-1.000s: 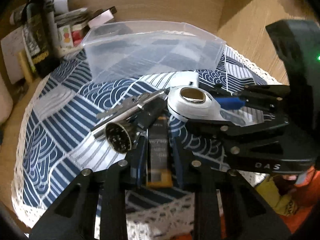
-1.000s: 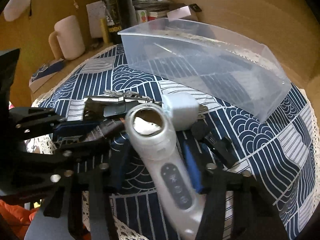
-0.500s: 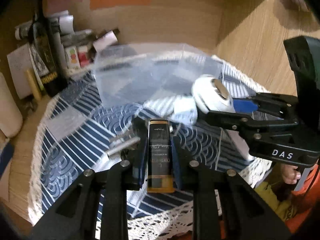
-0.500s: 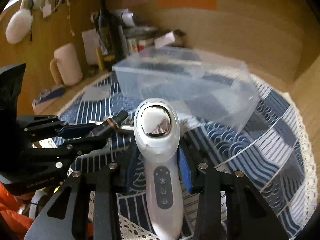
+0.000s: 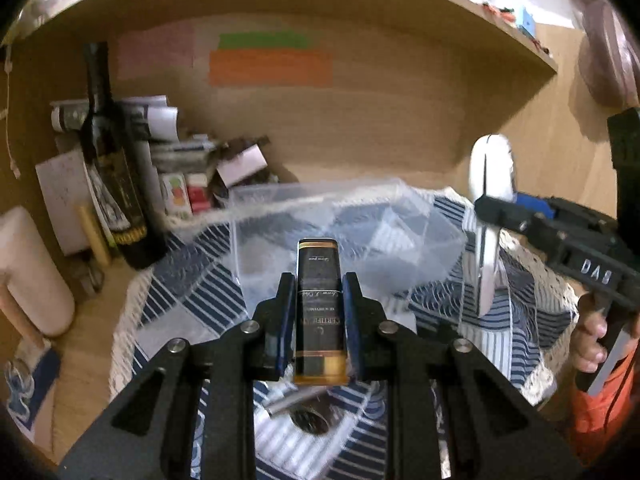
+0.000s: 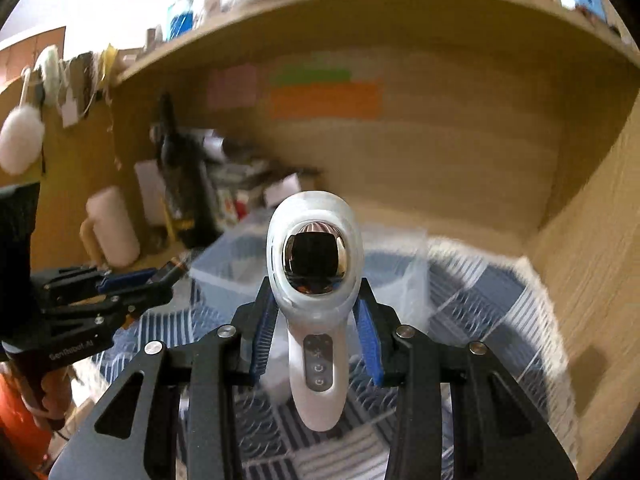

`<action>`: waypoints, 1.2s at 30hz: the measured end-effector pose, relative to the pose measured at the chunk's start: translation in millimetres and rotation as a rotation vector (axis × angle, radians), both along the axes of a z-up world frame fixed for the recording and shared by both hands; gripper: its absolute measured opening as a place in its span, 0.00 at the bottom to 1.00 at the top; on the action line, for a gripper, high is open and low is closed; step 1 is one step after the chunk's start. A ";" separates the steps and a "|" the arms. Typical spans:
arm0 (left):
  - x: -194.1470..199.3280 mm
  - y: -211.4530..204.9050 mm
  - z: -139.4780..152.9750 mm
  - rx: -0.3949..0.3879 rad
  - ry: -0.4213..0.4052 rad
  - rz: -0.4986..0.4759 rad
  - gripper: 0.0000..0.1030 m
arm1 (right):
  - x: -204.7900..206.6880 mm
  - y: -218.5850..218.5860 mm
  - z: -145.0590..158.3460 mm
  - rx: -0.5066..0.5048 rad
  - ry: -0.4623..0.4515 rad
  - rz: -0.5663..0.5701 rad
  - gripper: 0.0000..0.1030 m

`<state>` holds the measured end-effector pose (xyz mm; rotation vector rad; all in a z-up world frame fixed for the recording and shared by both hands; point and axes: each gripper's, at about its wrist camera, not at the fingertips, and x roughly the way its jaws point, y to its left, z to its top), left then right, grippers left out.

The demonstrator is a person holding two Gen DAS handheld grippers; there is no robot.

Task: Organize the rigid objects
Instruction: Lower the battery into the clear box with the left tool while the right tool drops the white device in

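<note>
Both held objects have been raised off the patterned cloth [image 5: 192, 304] since the earlier frames. The left gripper [image 5: 319, 312] is clamped on a black-and-gold case [image 5: 319, 316]; the right gripper [image 6: 316, 332] is clamped on a white handheld device [image 6: 314, 280]. Both are held in the air before the clear plastic bin [image 5: 360, 232].
</note>
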<state>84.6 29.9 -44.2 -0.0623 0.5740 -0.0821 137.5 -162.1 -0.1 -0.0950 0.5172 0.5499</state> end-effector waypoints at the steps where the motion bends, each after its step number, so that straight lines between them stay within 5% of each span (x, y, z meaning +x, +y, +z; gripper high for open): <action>1: 2.0 2.0 2.9 0.001 -0.005 0.003 0.22 | 2.8 -0.6 3.2 0.000 -0.011 -0.006 0.33; 14: 67.9 29.7 21.8 -0.018 0.023 0.022 0.22 | 68.7 25.3 8.6 -0.072 -0.052 -0.021 0.33; 24: 131.0 30.3 -19.3 0.011 0.189 -0.020 0.22 | 112.4 58.4 -38.6 -0.212 0.069 0.049 0.33; 36: 157.4 16.3 -45.0 0.049 0.268 -0.065 0.22 | 133.9 83.7 -77.6 -0.307 0.205 0.139 0.34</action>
